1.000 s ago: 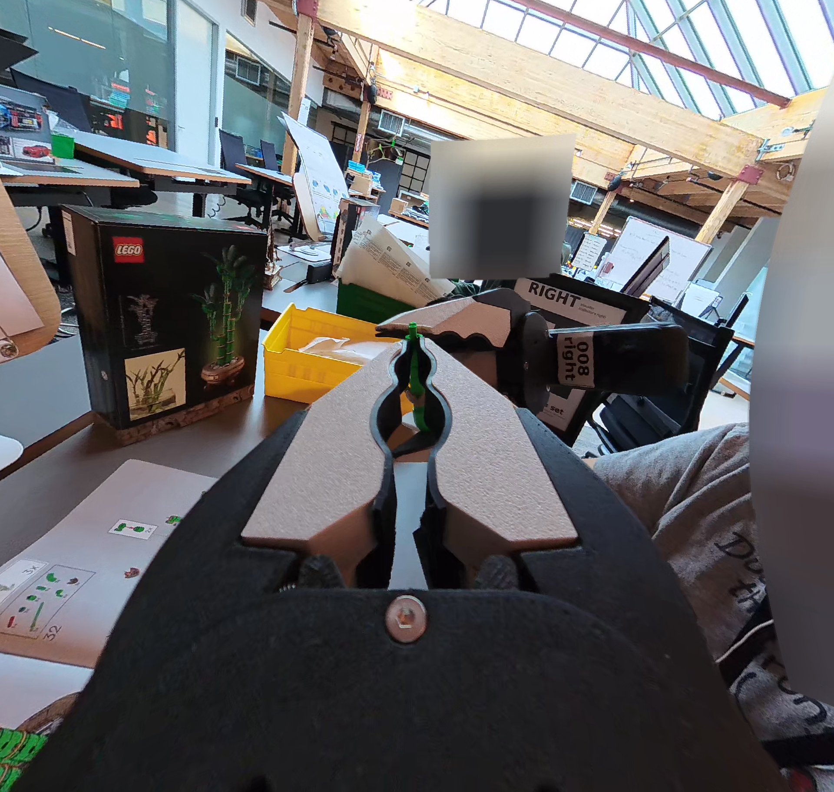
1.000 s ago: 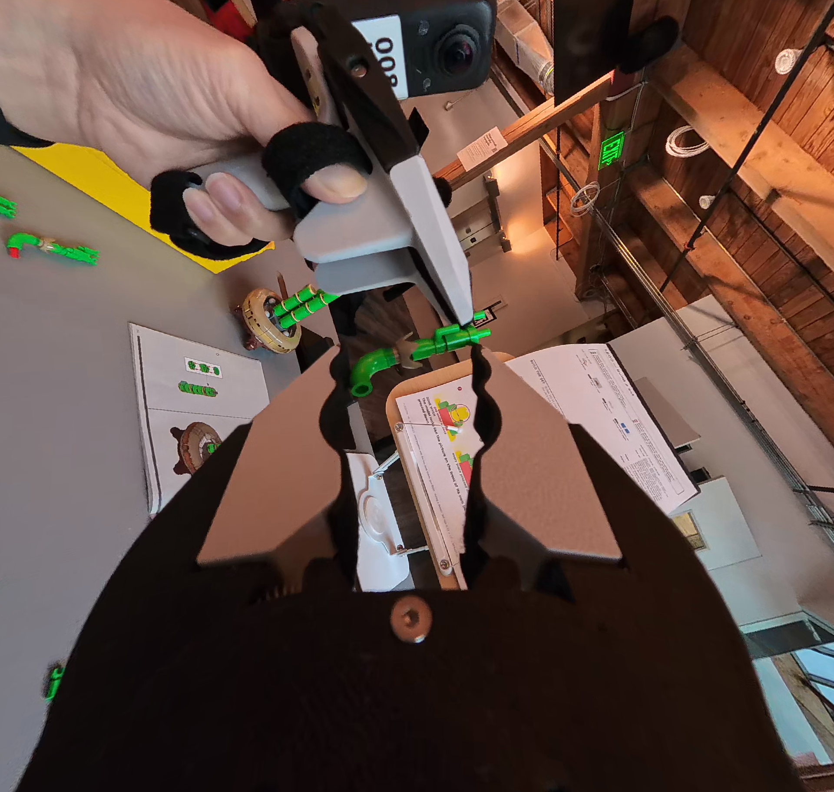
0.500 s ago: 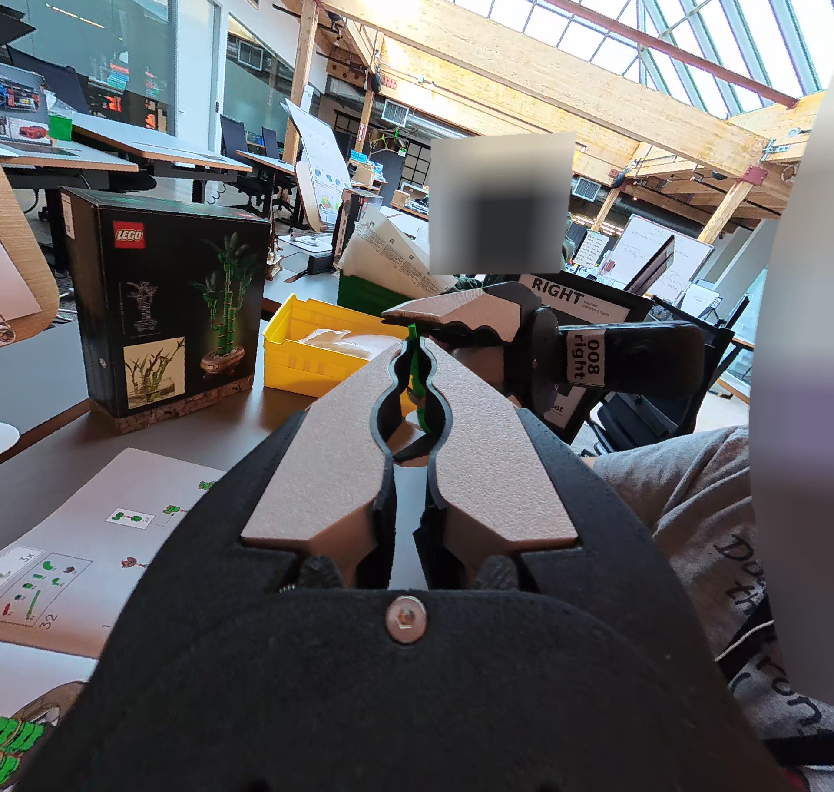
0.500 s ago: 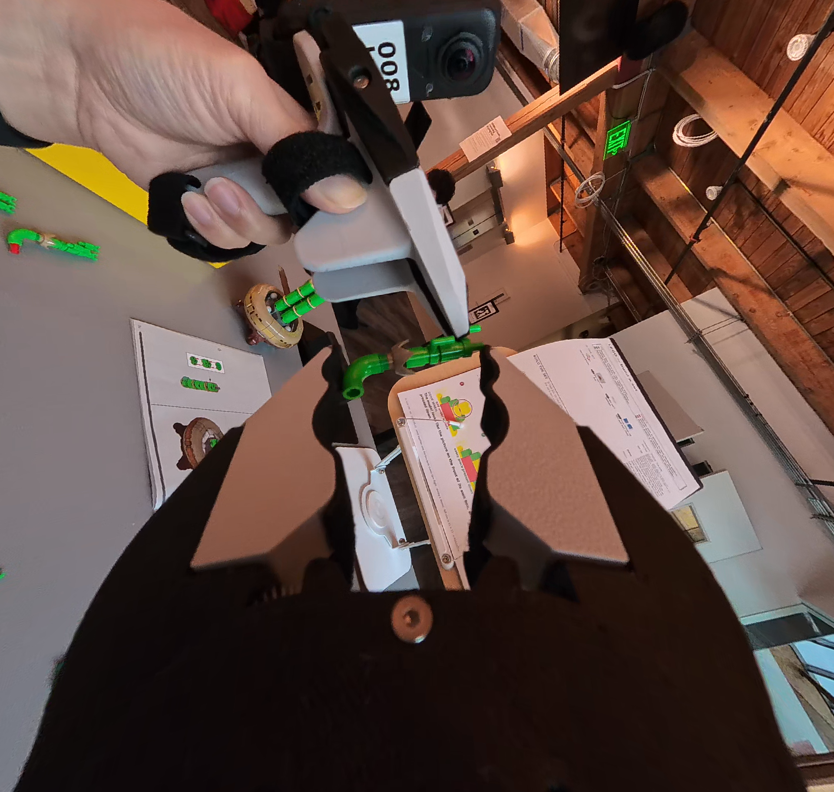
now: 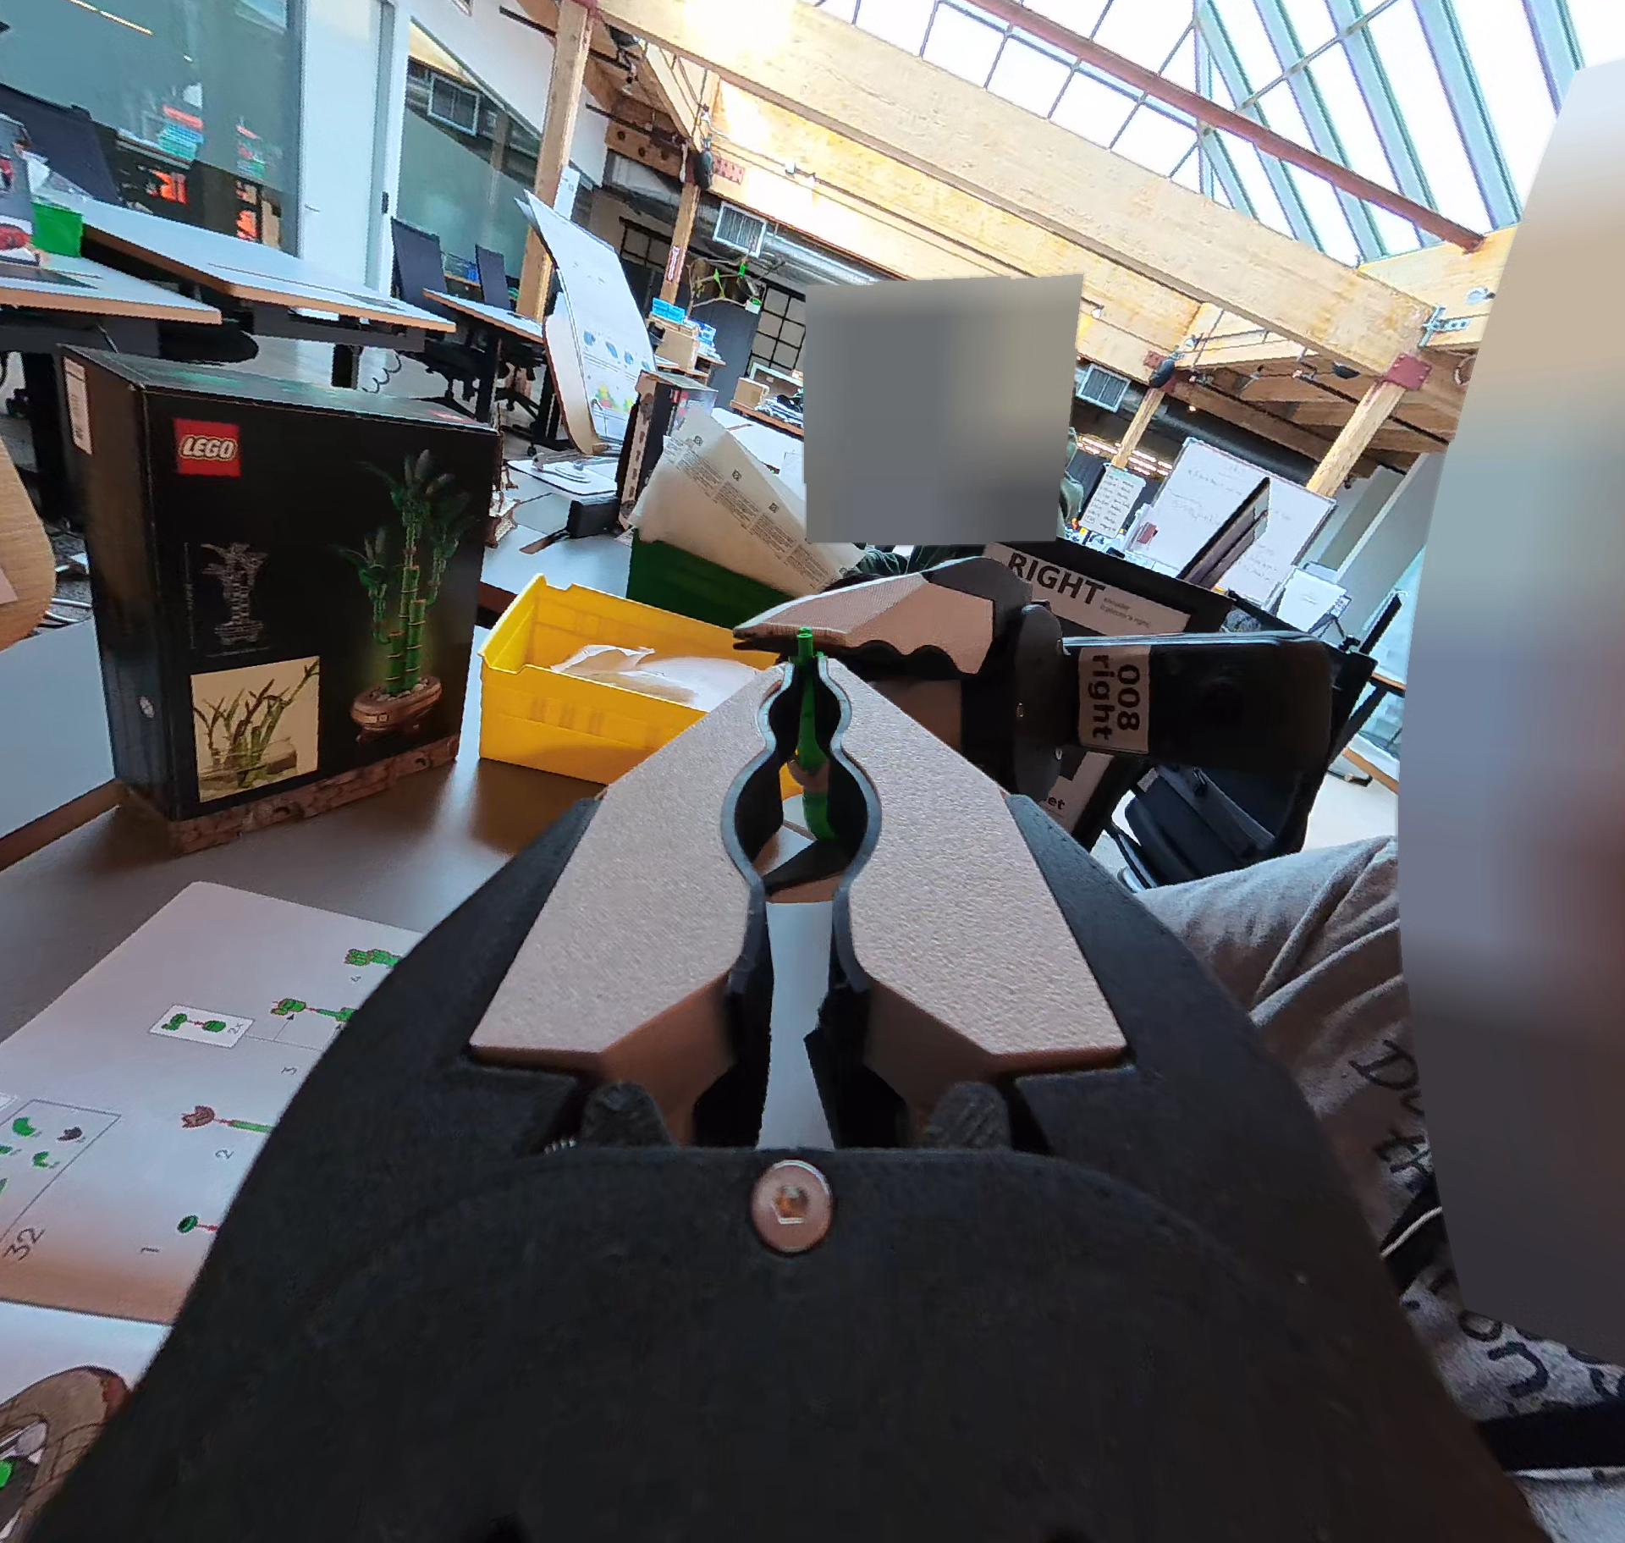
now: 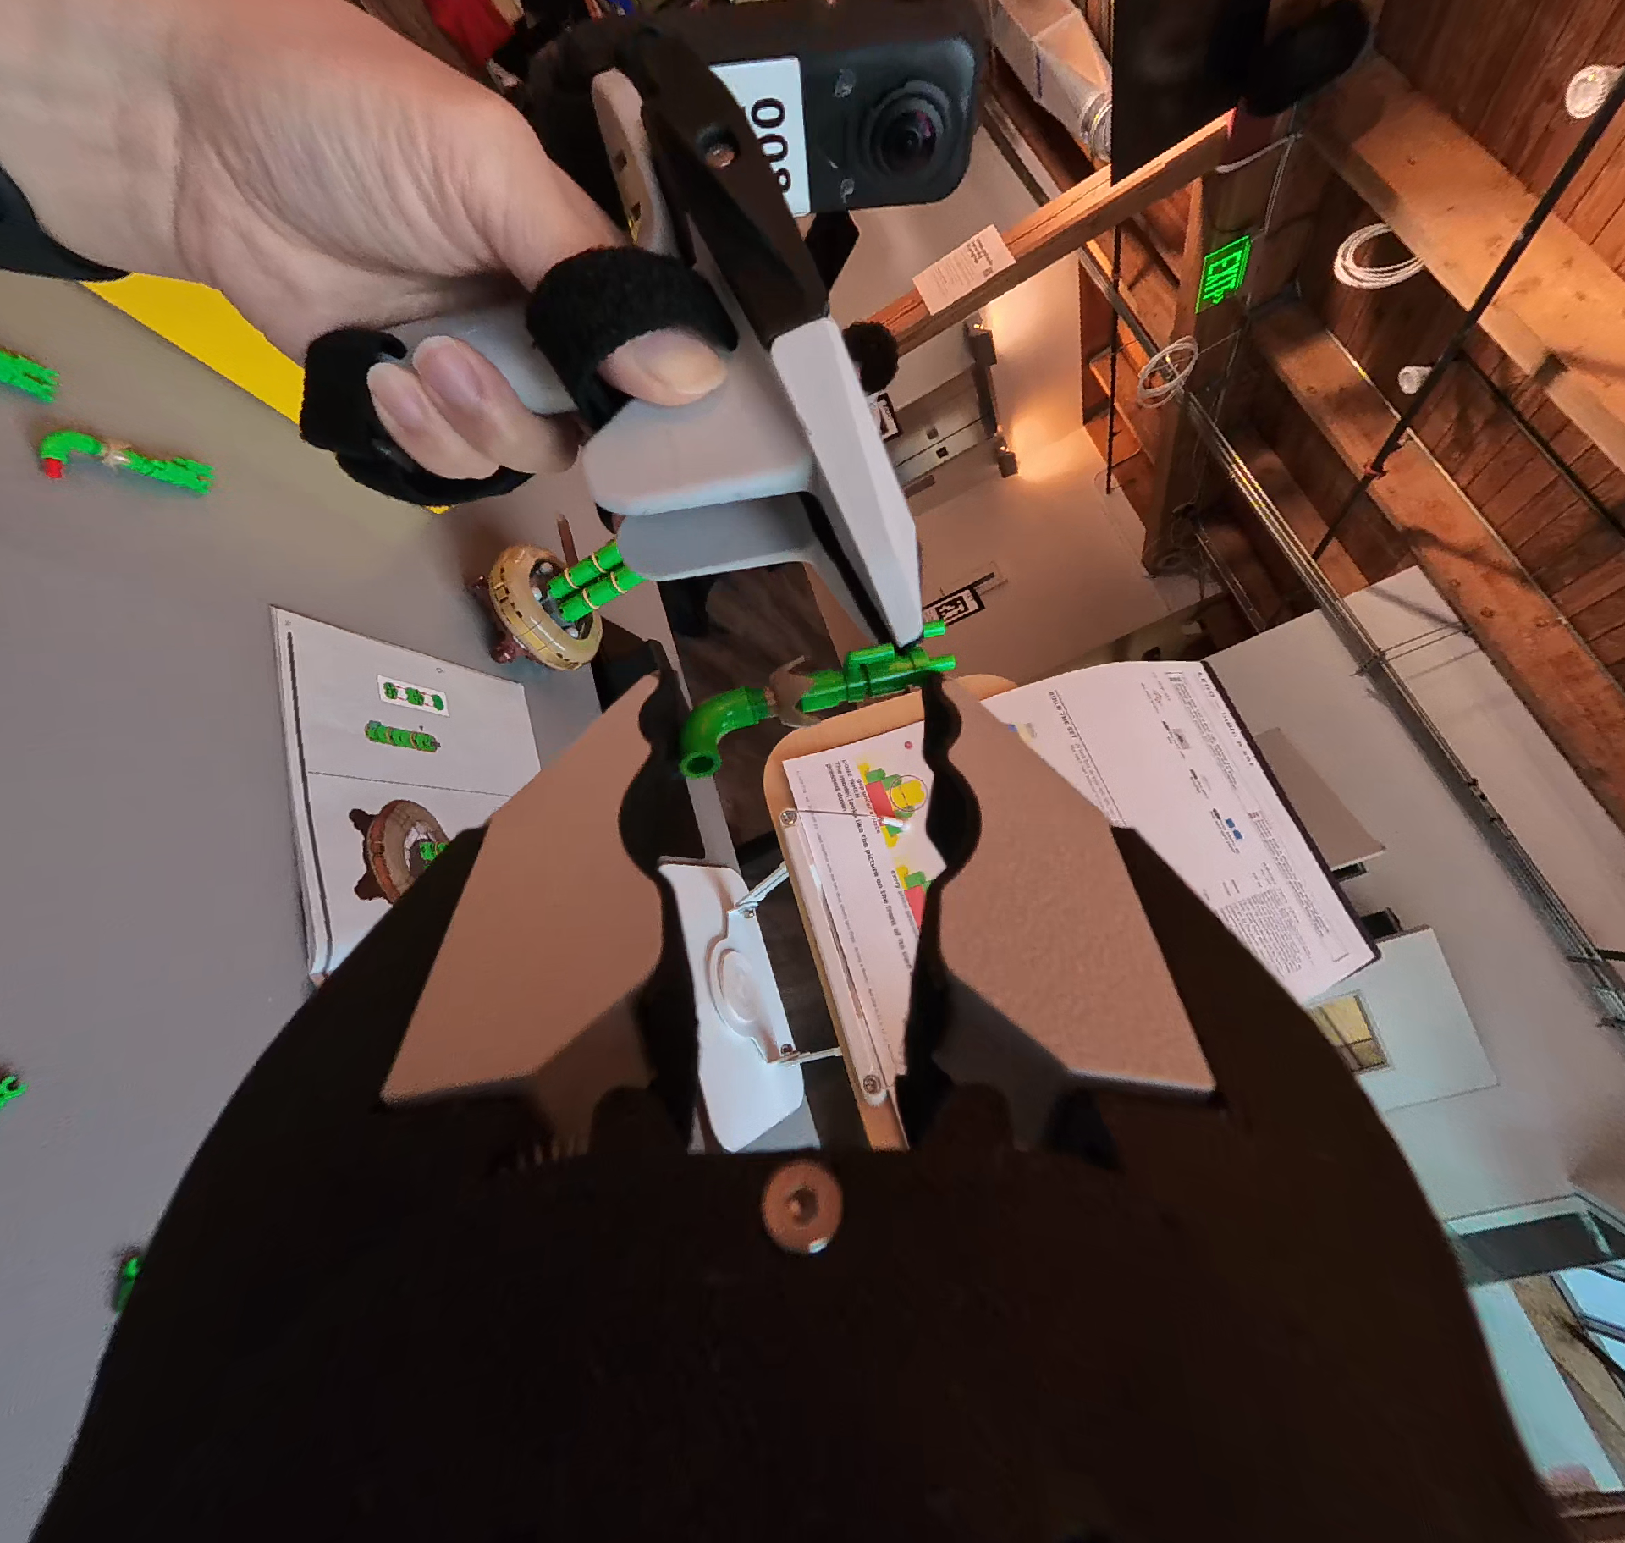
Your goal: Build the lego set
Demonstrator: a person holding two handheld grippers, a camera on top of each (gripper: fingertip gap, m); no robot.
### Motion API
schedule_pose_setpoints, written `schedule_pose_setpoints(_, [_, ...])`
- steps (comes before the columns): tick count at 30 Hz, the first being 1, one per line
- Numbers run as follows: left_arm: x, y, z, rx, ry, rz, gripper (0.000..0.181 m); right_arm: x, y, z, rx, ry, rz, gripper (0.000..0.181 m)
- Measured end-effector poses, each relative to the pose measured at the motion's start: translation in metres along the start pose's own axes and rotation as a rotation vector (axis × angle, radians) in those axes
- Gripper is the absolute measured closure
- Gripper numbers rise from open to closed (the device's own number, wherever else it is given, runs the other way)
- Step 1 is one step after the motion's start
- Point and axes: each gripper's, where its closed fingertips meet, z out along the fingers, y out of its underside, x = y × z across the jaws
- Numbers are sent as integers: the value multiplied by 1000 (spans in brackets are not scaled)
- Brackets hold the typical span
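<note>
My left gripper (image 5: pixel 805 692) is shut on a thin green stalk piece (image 5: pixel 811 762) and holds it in the air. In the right wrist view a hand holds the left gripper (image 6: pixel 901 626), and the stalk piece (image 6: pixel 844 683) is a green rod with a tan collar and a curved elbow end. My right gripper (image 6: pixel 796 692) is open, with one finger on each side of the piece and its right fingertip at the rod's end. It also shows in the left wrist view (image 5: pixel 761 639), just behind the stalk's tip. The round tan base (image 6: pixel 545 613) with two green stalks stands on the grey table (image 6: pixel 132 797).
An open instruction booklet (image 6: pixel 396 762) lies by the base and also shows in the left wrist view (image 5: pixel 176 1061). Loose green pieces (image 6: pixel 123 463) lie on the table. The black set box (image 5: pixel 281 586) and a yellow bin (image 5: pixel 598 700) stand further back. A person's grey sleeve (image 5: pixel 1301 973) is at the right. The grippers are tip to tip, or close to it.
Both views have drifted slightly. The left gripper stays shut on the green stalk piece and the right gripper stays open around it.
</note>
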Motion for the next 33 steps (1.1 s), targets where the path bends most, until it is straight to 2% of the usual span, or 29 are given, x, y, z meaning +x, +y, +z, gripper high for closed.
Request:
schedule_pose_setpoints(18, [0, 3, 2, -4, 12, -18, 180, -1, 3, -3, 8, -27, 11, 130])
schedule_pose_setpoints(33, [6, -7, 3, 70, 37, -18, 181, 7, -11, -4, 111, 9, 136, 128])
